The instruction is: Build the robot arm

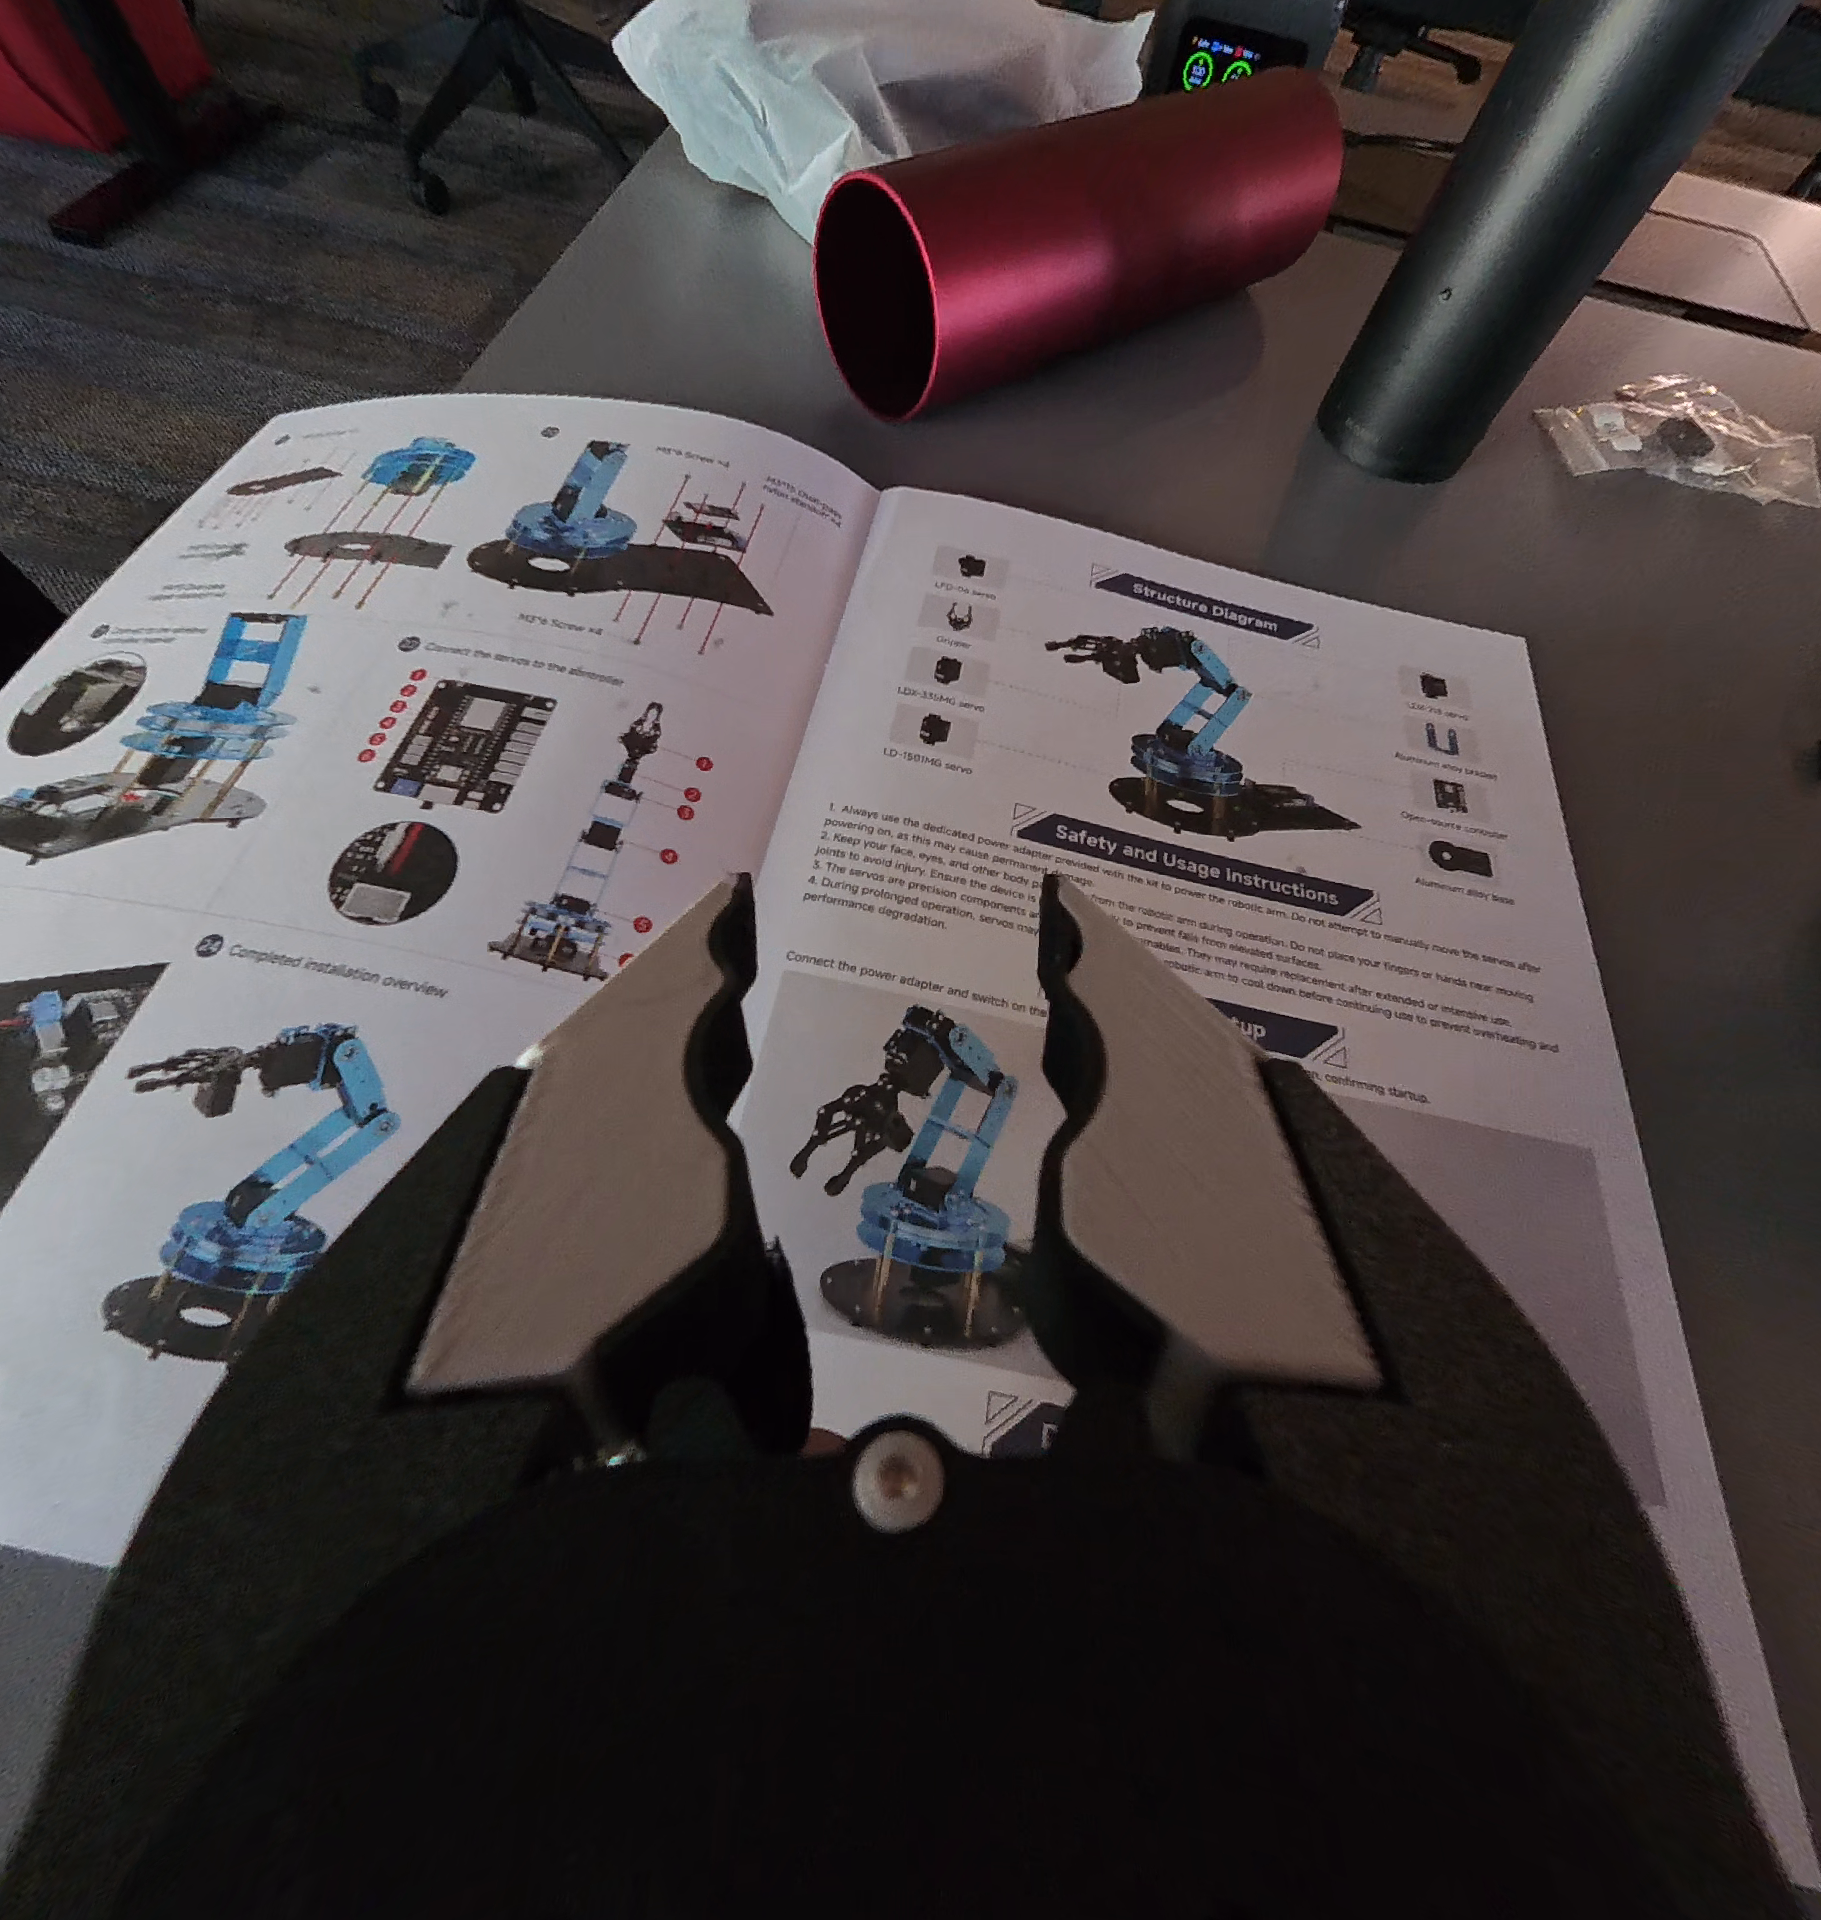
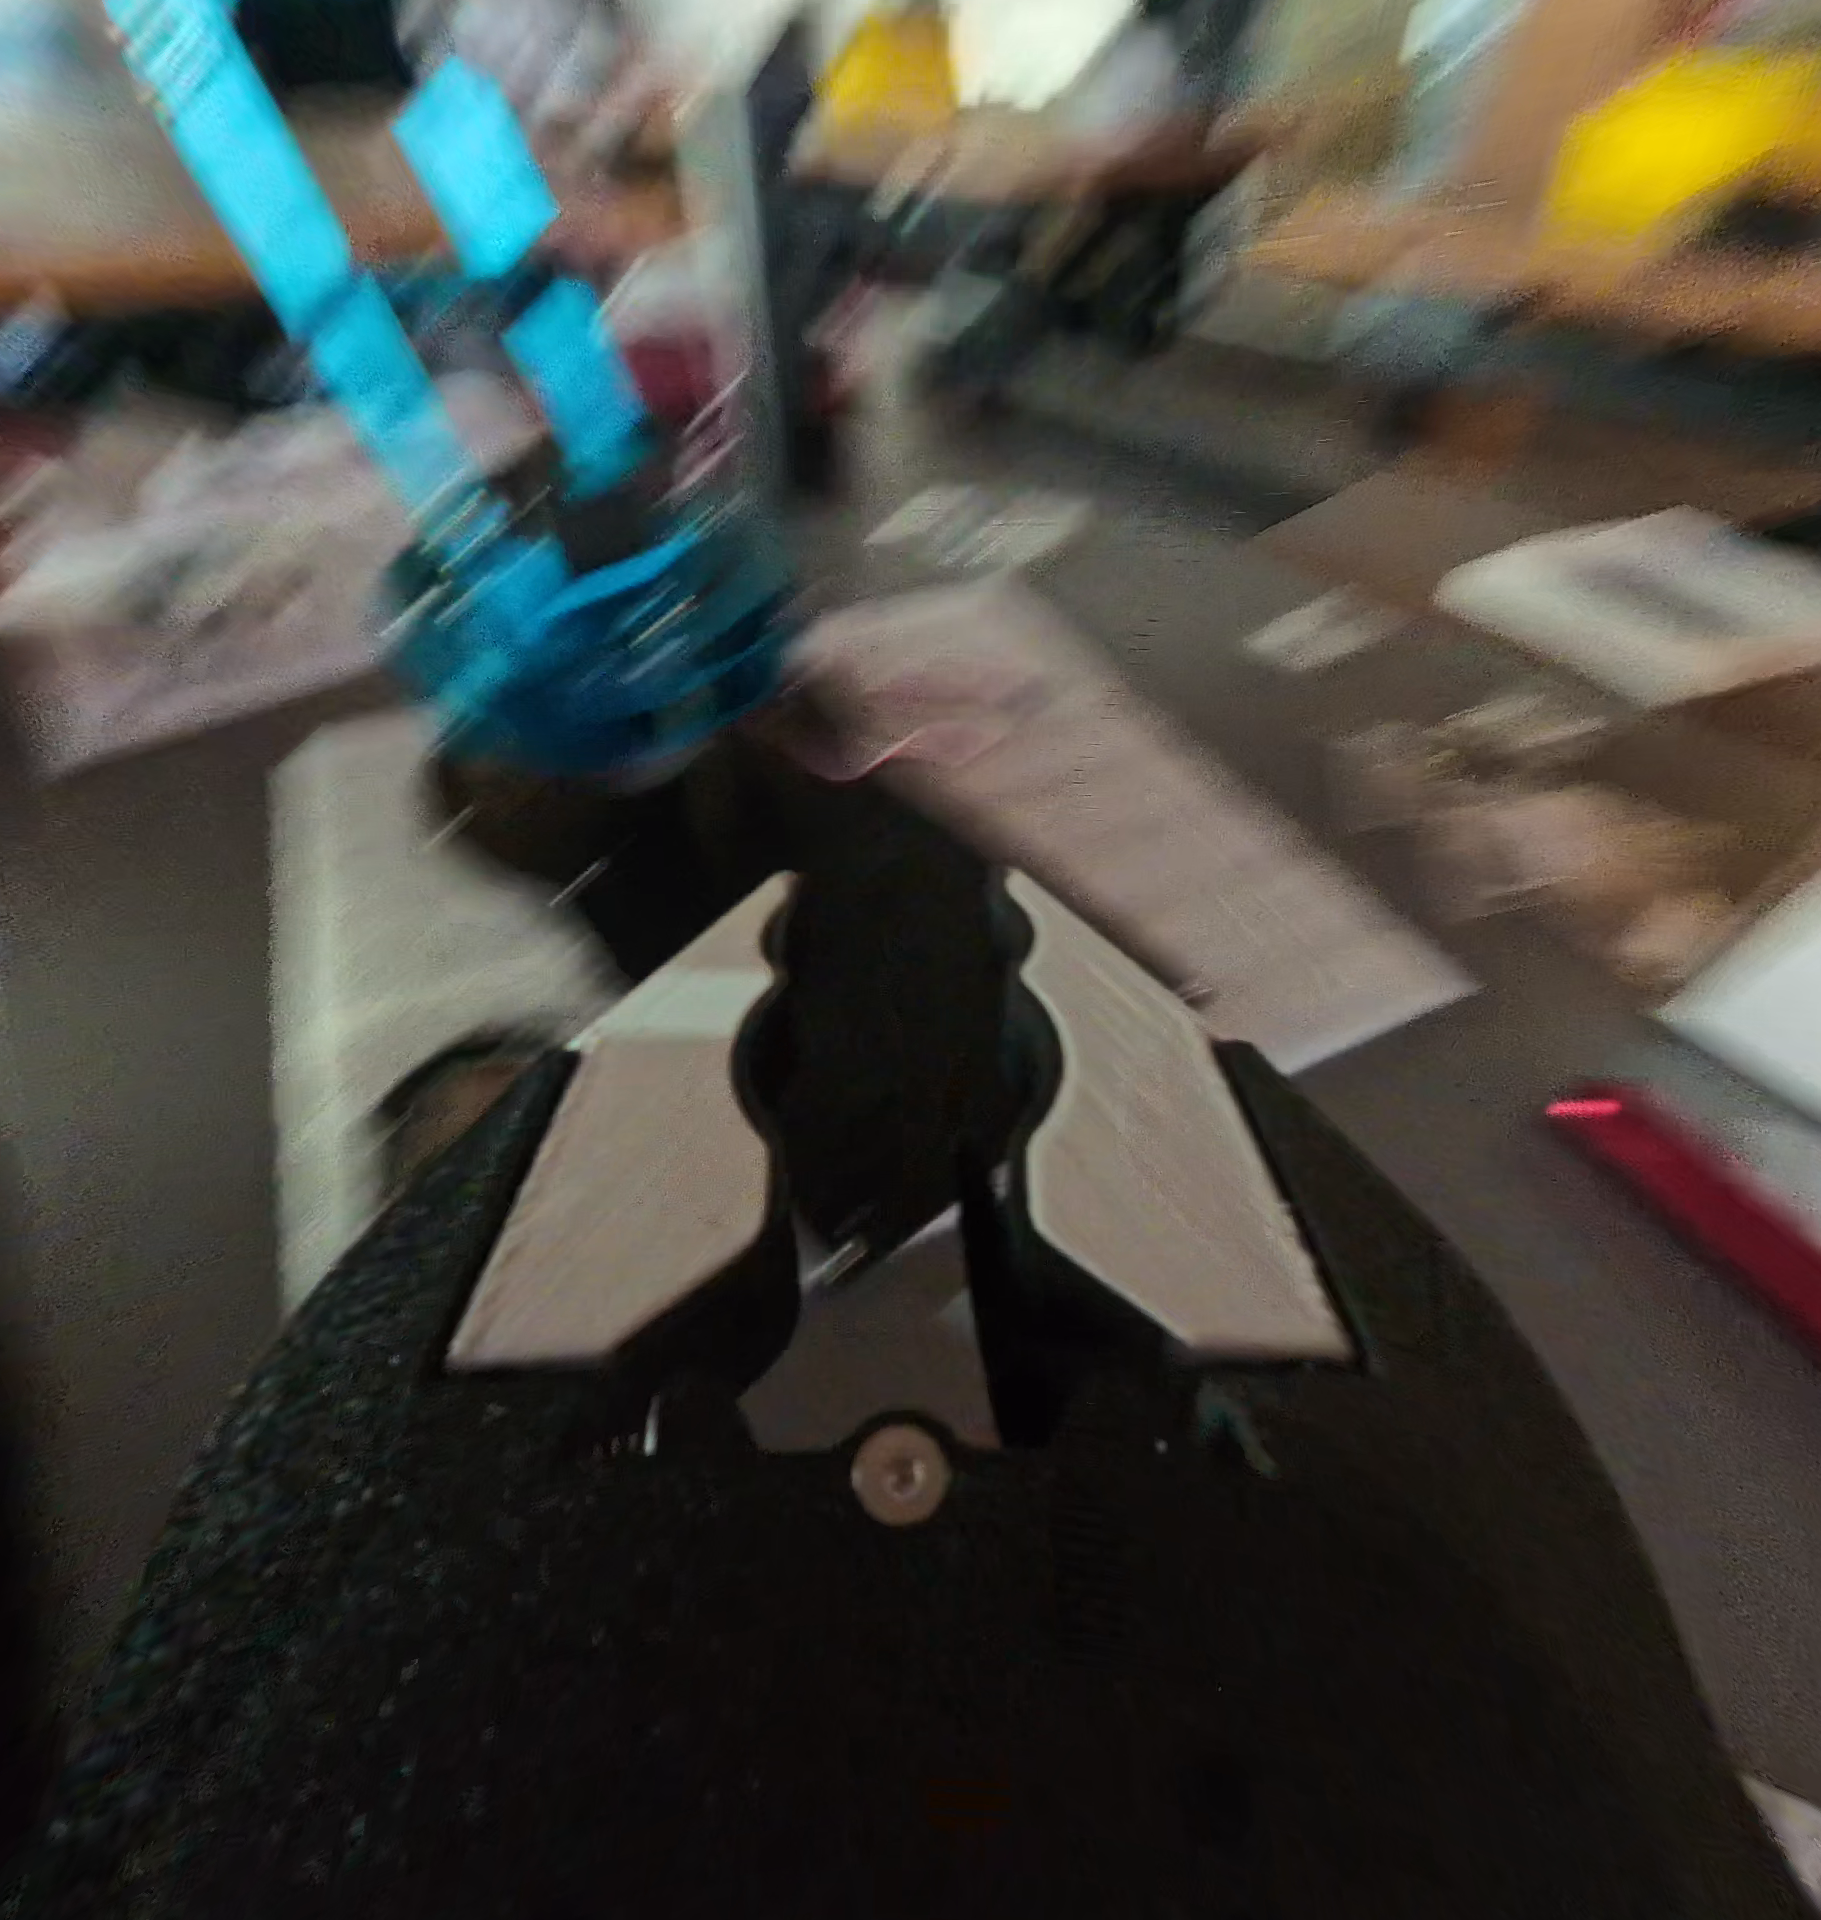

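Paper, glossy: an open booklet (image 1: 573, 727) lies flat on the grey table (image 1: 1145, 447), two pages of printed diagrams facing up.

1. My left gripper (image 1: 895, 894). It hovers above the booklet's right-hand page, near the fold. Its fingers stand apart with nothing between them, and the page shows through the gap. I cannot tell whether the tips touch the paper.
2. Red metal tube (image 1: 1082, 229). It lies on its side beyond the booklet, well apart from my left gripper, its open end turned toward the pages. By its round shape I judge it would roll at a nudge.
3. Dark pole (image 1: 1508, 239). It stands on the table just beside the tube.
4. Clear plastic bag (image 1: 1685, 447). It holds small parts and lies to the right of the pole.
5. White wrapping (image 1: 833, 94). It is crumpled at the far edge of the table, behind the tube.
6. My right gripper (image 2: 901, 894). This view is badly smeared. A dark shape fills the space between the fingers, but I cannot tell whether they are clamped on it or only standing around it.
7. Blue structure (image 2: 532, 582). It rises upright ahead and to the left of my right gripper. The dark shape seems to run toward its foot, though the blur leaves that uncertain.
8. Red strip (image 2: 1737, 1226). It lies low to the right, apart from the fingers, too blurred to identify.
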